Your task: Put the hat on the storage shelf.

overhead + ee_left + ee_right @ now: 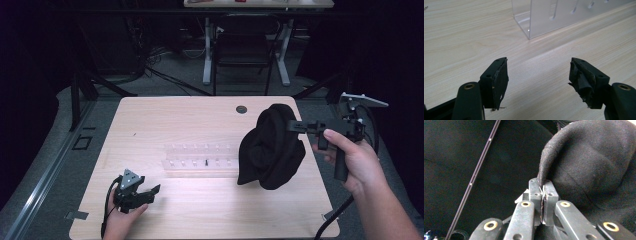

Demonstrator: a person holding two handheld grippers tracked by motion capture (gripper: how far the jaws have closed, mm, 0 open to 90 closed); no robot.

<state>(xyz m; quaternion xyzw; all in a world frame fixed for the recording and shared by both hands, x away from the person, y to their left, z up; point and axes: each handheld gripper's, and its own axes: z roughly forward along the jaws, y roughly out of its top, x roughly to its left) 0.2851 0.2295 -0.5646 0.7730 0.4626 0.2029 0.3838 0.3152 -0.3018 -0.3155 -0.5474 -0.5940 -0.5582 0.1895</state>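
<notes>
A black cloth [270, 147] hangs bunched above the right half of the wooden table [150, 125], held up by my right gripper [292, 126]. In the right gripper view the jaws are pressed together on a folded edge of the black cloth [589, 165], my right gripper [542, 185] pinching it at the tips. My left gripper [150, 192] rests near the table's front left, held by a hand. In the left gripper view my left gripper [537, 75] stands wide open over bare wood, nothing between its pads.
A clear acrylic rack [200, 159] with small pegs lies at the table's middle, its corner [531, 22] just ahead of the left jaws. A round cable hole [241, 109] sits near the far edge. A desk frame and cables stand beyond the table.
</notes>
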